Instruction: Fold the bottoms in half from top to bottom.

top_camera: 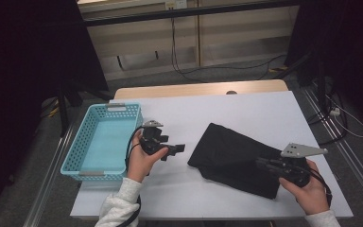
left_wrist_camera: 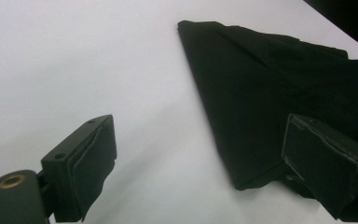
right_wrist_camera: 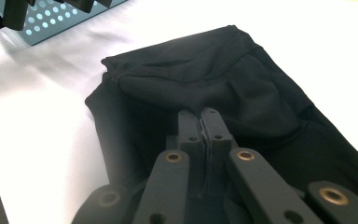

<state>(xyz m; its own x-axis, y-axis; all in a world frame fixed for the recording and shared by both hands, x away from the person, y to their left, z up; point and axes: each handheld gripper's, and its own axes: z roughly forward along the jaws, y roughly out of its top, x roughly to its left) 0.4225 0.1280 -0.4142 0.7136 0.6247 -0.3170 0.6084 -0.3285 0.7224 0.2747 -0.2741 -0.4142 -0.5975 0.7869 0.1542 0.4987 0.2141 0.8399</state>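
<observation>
A folded black cloth [top_camera: 231, 153] lies on the white table [top_camera: 246, 109], right of centre. My left gripper [top_camera: 178, 148] hovers between a blue basket and the cloth's left corner, pointing right. In the left gripper view it [left_wrist_camera: 200, 154] stands wide open with nothing between the jaws, and the cloth [left_wrist_camera: 270, 93] lies just ahead, its near corner by the right jaw. My right gripper [top_camera: 261, 163] rests over the cloth's right part, pointing left. Its jaws [right_wrist_camera: 201, 114] are pressed together above the cloth [right_wrist_camera: 205, 70]; I see no fabric pinched between them.
An empty light-blue perforated basket [top_camera: 78, 142] sits at the table's left edge and appears at the top left of the right gripper view [right_wrist_camera: 51, 23]. Beyond the table's far edge is a wooden strip, then floor with cables. Bare tabletop lies behind and in front of the cloth.
</observation>
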